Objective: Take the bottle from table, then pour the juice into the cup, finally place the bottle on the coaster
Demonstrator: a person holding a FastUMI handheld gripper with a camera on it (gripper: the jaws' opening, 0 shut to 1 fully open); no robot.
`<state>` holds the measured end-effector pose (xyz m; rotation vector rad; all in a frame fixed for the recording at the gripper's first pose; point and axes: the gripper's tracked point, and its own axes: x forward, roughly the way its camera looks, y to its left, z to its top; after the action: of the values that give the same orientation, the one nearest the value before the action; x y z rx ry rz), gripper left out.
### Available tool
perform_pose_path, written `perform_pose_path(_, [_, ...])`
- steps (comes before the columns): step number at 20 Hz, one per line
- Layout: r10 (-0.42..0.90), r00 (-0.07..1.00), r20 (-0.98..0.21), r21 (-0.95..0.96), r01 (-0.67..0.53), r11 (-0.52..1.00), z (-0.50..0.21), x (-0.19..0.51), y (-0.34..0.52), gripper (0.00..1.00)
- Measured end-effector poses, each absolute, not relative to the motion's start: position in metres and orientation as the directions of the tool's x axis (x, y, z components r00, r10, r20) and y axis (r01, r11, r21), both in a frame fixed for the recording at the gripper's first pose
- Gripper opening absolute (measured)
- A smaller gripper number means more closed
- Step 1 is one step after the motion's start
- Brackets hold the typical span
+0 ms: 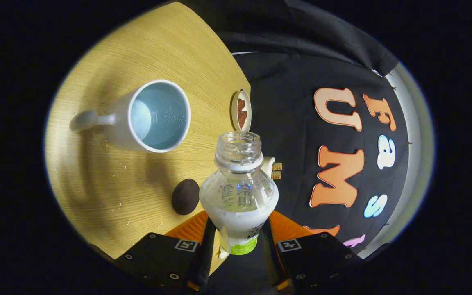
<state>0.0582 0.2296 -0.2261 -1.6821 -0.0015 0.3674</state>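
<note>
My gripper (238, 229) is shut on a clear plastic bottle (239, 192), both fingers pressing its white-labelled lower body. The bottle has no cap, and its open mouth (238, 143) points ahead of the fingers. The whole scene looks rolled, so the bottle is held tilted relative to the table. A white cup (150, 116) with a pale blue inside and a handle stands on the wooden table (137, 45), beyond the fingers and to the left of the bottle's mouth, apart from it. A dark round coaster (185, 196) lies on the table just left of the bottle's body.
A beige round disc with a brown middle (241, 110) lies at the table's edge beyond the bottle's mouth. A small white piece with two gold prongs (273, 168) pokes out behind the bottle's neck. Droplets dot the table around the cup. The black cloth wall rises right of the table.
</note>
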Motion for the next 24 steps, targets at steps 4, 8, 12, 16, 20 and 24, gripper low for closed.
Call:
perform_pose_path(4, [0.231, 0.944, -0.237, -0.959, -0.189, -0.210, -0.224, 0.060, 0.237, 0.56])
perform_pose_path(8, [0.251, 0.936, -0.246, -0.947, -0.176, -0.269, -0.229, 0.064, 0.243, 0.56])
perform_pose_path(12, [0.256, 0.934, -0.248, -0.932, -0.158, -0.326, -0.230, 0.070, 0.244, 0.56])
perform_pose_path(16, [0.257, 0.935, -0.246, -0.924, -0.145, -0.354, -0.226, 0.073, 0.246, 0.56])
perform_pose_path(20, [0.265, 0.931, -0.250, -0.914, -0.137, -0.381, -0.223, 0.076, 0.248, 0.55])
perform_pose_path(24, [0.266, 0.929, -0.258, -0.908, -0.139, -0.396, -0.224, 0.077, 0.249, 0.55])
